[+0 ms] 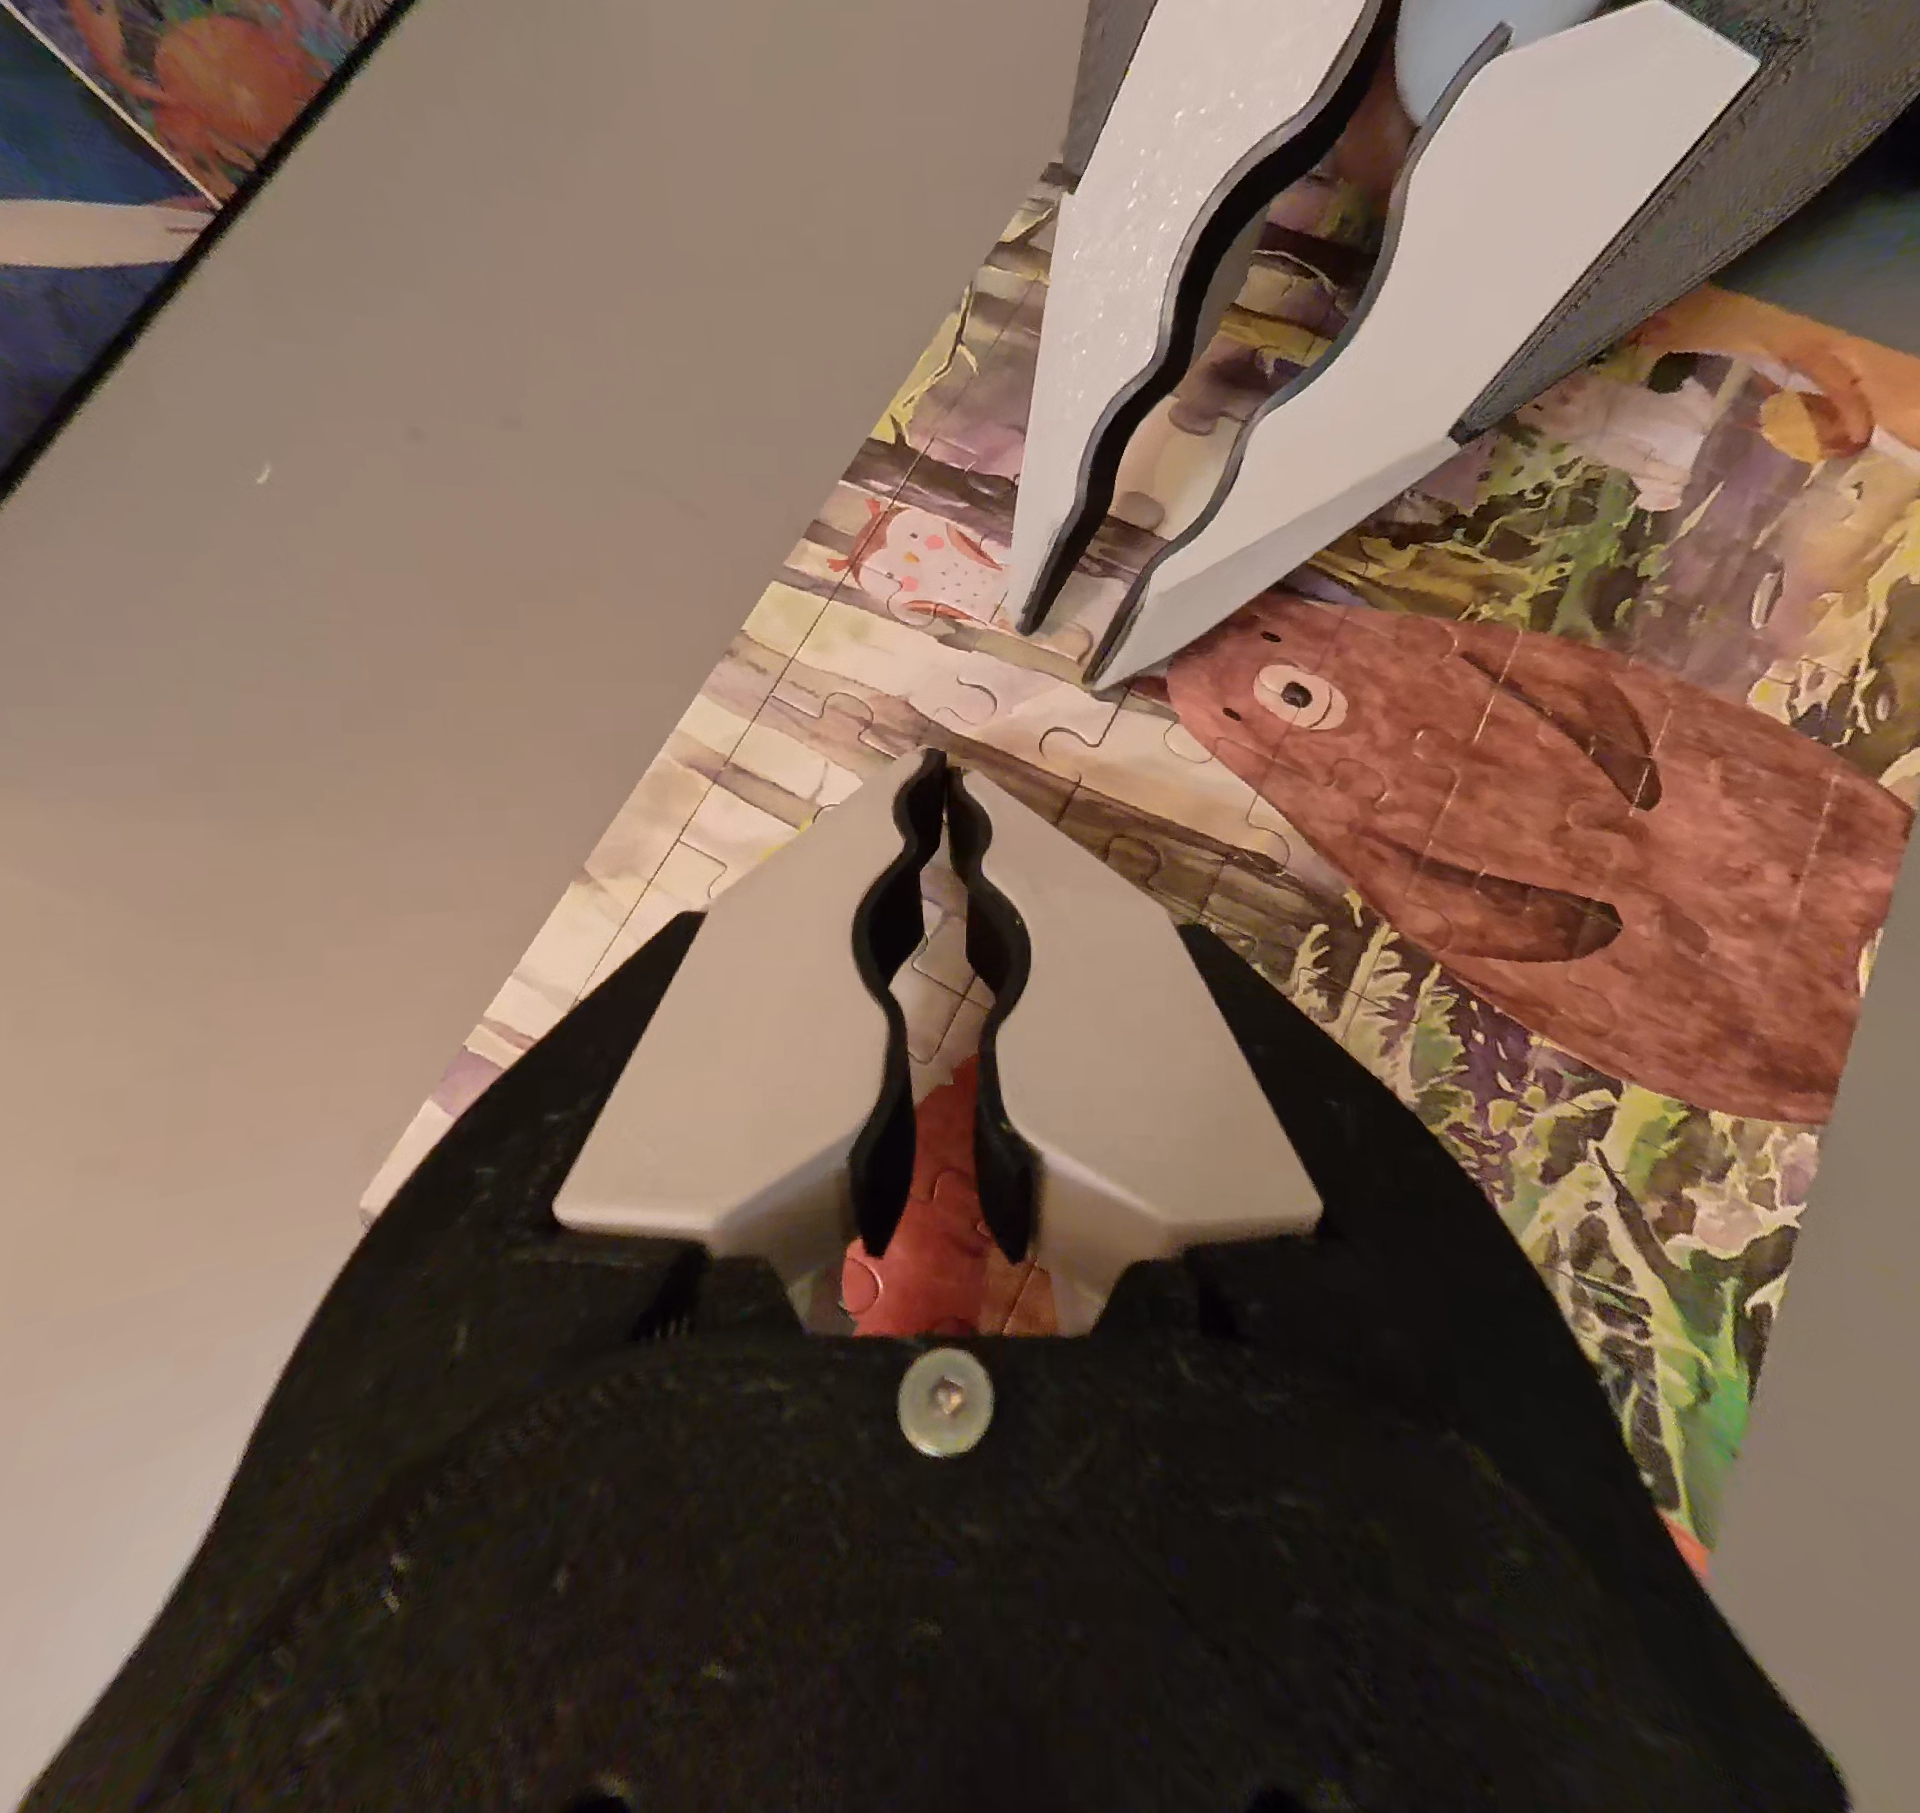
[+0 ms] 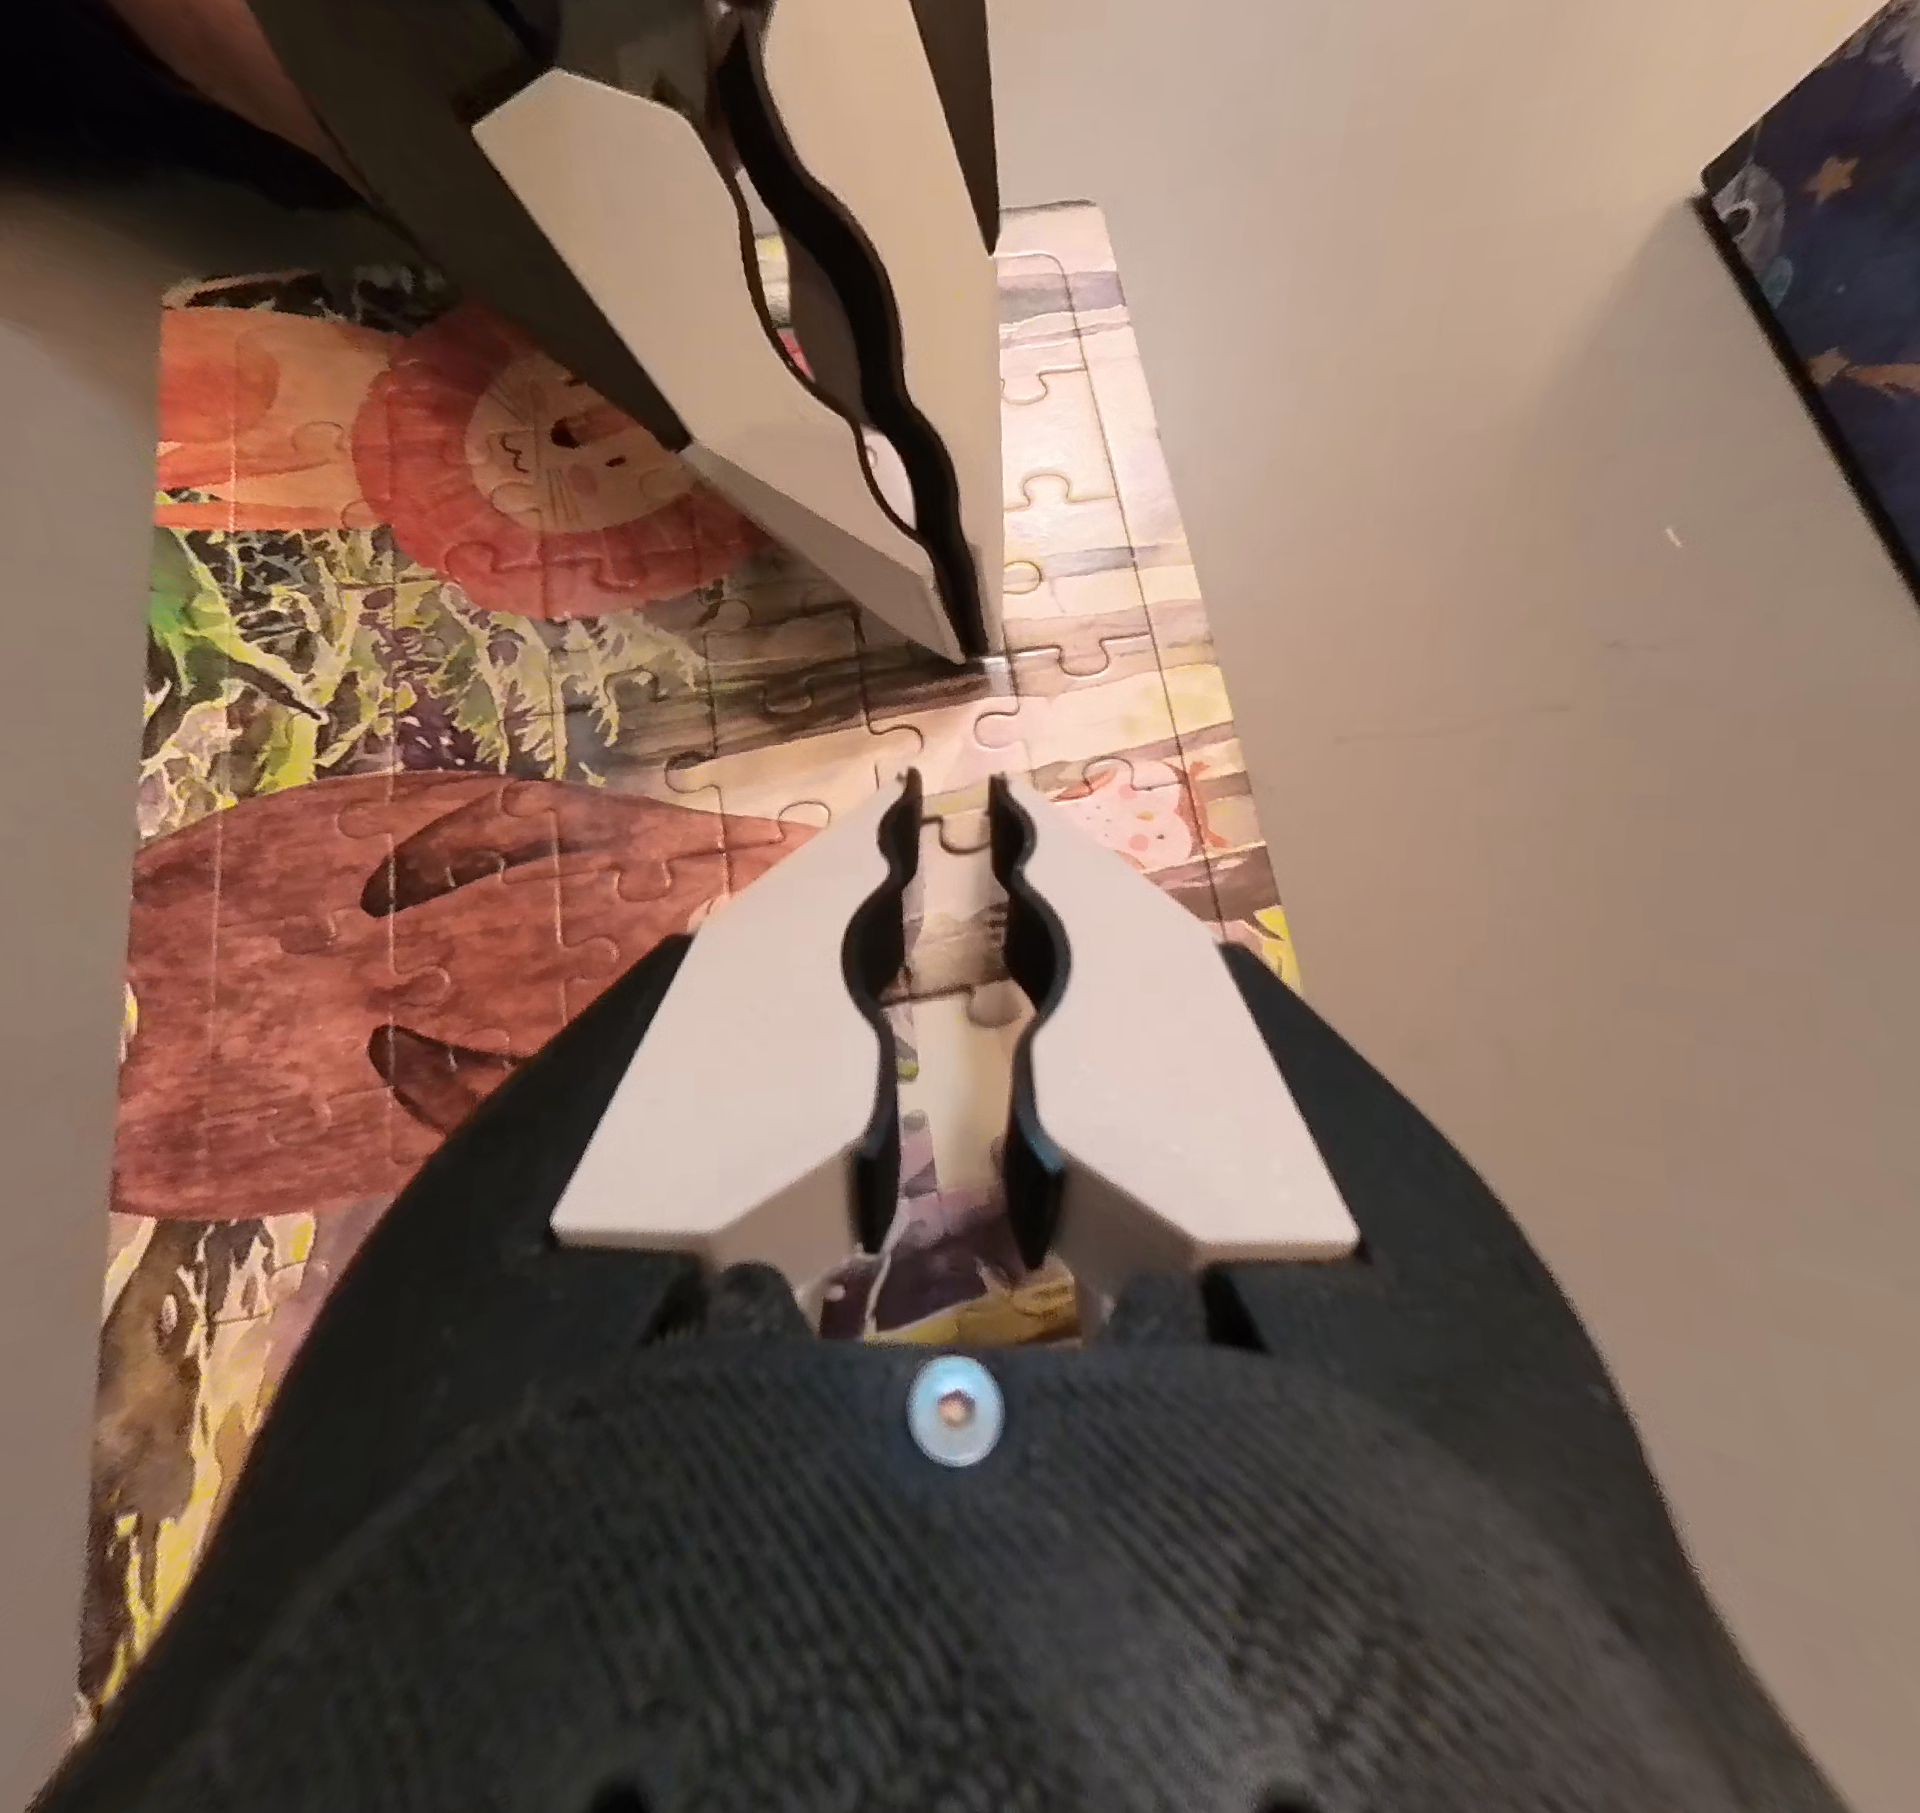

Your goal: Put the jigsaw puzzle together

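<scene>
The jigsaw puzzle [image 1: 1455, 828] lies flat on the grey table, its pieces joined, showing a brown rabbit, an owl [image 1: 930, 558] and foliage. In the right wrist view the puzzle [image 2: 312, 932] also shows a lion [image 2: 540, 454]. My left gripper [image 1: 940, 764] is shut and empty, its tips down on the pale pieces near the puzzle's edge; it also shows in the right wrist view [image 2: 968, 649]. My right gripper [image 2: 951, 784] is slightly open and empty, tips just above the puzzle beside the owl; it faces the left one in the left wrist view [image 1: 1062, 649].
The grey table [image 1: 416, 620] runs along the puzzle's edge. A dark blue picture board or box with an orange animal [image 1: 156, 70] lies at the table's far side; its corner shows in the right wrist view [image 2: 1818, 257]. Both grippers' tips are close together, under 4 cm apart. The jigsaw puzzle [image 1: 1455, 828] is about 7 centimetres from my right fingertips. Seen from the right wrist view [image 2: 547, 894] as well. The lion [image 2: 540, 454] sits 10 centimetres or so from the ends of my left fingers.
</scene>
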